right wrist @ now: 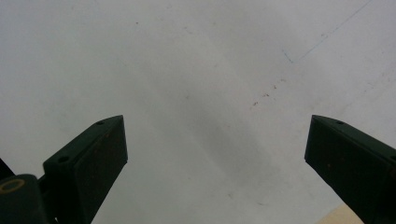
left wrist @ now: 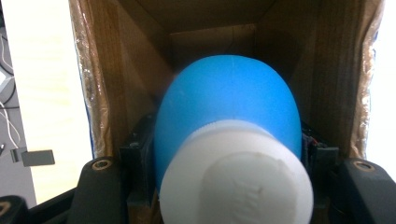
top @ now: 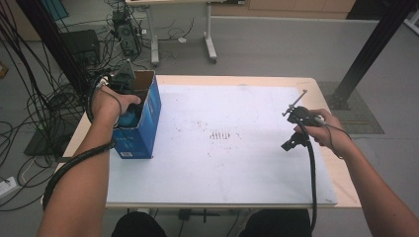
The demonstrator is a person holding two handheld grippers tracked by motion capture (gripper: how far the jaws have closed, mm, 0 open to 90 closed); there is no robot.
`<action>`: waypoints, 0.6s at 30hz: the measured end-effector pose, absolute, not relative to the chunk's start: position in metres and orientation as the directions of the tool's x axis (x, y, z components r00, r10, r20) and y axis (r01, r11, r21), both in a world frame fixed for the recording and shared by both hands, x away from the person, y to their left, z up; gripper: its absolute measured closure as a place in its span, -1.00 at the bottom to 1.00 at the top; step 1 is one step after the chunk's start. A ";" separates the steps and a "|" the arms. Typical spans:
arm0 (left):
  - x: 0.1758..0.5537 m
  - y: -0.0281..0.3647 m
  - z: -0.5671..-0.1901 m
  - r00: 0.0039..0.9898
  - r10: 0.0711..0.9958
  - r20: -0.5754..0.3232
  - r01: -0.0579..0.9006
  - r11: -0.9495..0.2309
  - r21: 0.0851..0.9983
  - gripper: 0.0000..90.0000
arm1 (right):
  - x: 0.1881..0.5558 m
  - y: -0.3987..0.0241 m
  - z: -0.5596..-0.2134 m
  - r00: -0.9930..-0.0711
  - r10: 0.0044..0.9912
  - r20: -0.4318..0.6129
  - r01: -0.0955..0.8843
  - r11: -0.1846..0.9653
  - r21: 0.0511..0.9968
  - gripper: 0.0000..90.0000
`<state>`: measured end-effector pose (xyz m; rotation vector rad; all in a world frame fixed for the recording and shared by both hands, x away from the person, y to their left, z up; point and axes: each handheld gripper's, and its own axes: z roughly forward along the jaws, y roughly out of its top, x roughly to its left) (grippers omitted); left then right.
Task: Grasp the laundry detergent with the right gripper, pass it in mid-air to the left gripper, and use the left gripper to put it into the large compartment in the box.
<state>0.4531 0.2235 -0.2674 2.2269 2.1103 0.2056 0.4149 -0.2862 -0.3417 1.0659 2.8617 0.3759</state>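
A blue bottle (left wrist: 229,107) with a white cap (left wrist: 236,177) sits between the jaws of my left gripper (left wrist: 229,154), which is shut on it inside a blue cardboard box (top: 141,121). In the high view my left gripper (top: 129,101) reaches down into the box's open top, and a bit of the blue bottle (top: 129,118) shows below the hand. My right gripper (right wrist: 215,154) hangs open over the white mat (right wrist: 196,70) with nothing between its fingers. From above, the right gripper (top: 290,143) hovers near the table's right side.
The box's brown inner walls (left wrist: 116,70) close in on both sides of the bottle. The white mat (top: 227,143) covers most of the wooden table (top: 341,182). Cables (top: 29,98) and a desk's legs (top: 210,44) stand on the floor beyond the table.
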 end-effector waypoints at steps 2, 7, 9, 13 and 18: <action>0.453 0.223 -0.267 0.050 0.997 0.051 0.989 -0.057 0.138 -0.16 | 0.415 -0.286 -0.342 -0.759 0.651 0.024 0.635 0.731 0.248 -0.88; 0.454 0.223 -0.267 0.048 0.998 0.051 0.989 -0.054 0.138 -0.16 | 0.415 -0.285 -0.341 -0.758 0.652 0.019 0.635 0.732 0.245 -0.88; 0.454 0.223 -0.267 0.048 0.997 0.052 0.989 -0.055 0.138 -0.16 | 0.415 -0.286 -0.341 -0.759 0.651 0.017 0.634 0.733 0.244 -0.88; 0.454 0.223 -0.268 0.047 0.998 0.053 0.989 -0.054 0.139 -0.16 | 0.416 -0.286 -0.341 -0.755 0.655 0.018 0.639 0.730 0.242 -0.88; 0.454 0.223 -0.268 0.044 0.998 0.051 0.989 -0.051 0.141 -0.16 | 0.416 -0.286 -0.341 -0.758 0.652 0.015 0.636 0.733 0.241 -0.87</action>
